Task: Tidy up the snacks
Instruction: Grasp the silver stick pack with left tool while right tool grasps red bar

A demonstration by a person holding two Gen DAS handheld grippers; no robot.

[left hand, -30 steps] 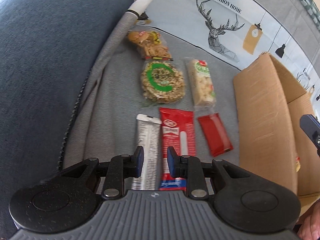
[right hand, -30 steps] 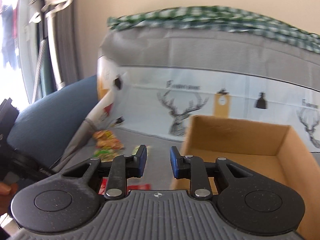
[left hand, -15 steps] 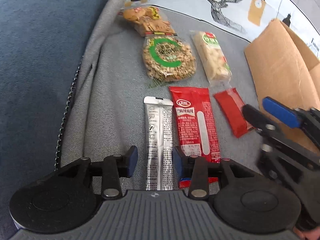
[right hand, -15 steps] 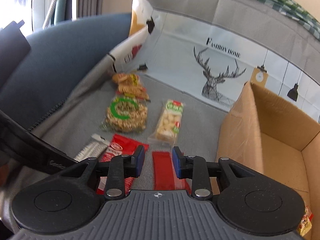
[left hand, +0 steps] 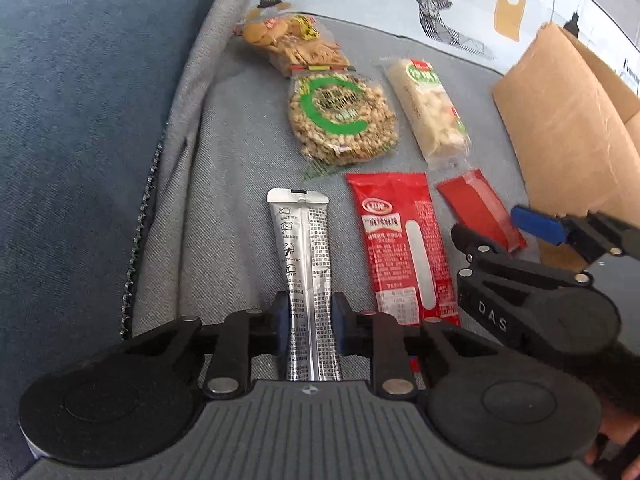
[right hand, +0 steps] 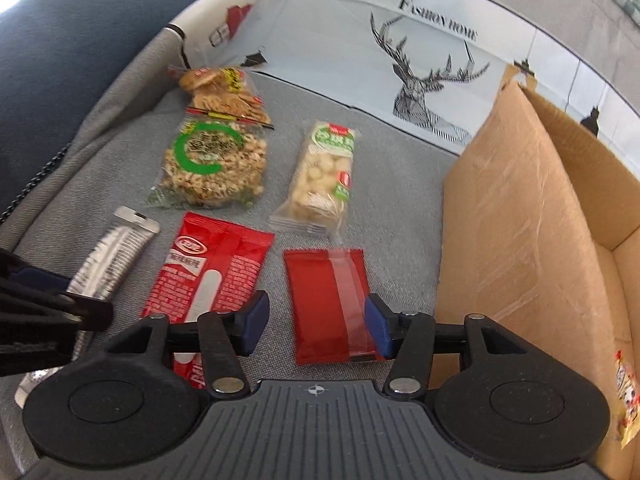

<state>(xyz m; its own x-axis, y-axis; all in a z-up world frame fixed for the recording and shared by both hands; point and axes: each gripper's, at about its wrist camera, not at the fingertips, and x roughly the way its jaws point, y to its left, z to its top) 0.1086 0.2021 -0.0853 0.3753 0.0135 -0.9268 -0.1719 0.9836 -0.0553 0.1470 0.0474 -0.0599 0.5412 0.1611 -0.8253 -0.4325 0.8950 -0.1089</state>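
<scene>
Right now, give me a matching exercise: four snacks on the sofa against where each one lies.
Column 1:
1. silver sachet
2. small red packet
3. round nut cake
4. biscuit bag

Column 2:
A. farthest back, by the deer-print cloth
B. between the closing left gripper pads
C. between the opening right gripper jaws
D. directly in front of the biscuits

Pairs: 1-B, 2-C, 3-D, 4-A

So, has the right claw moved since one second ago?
Yes. The right claw has come down and toward the snacks: it faced the cardboard box before, and now straddles the small red packet, opening.
</scene>
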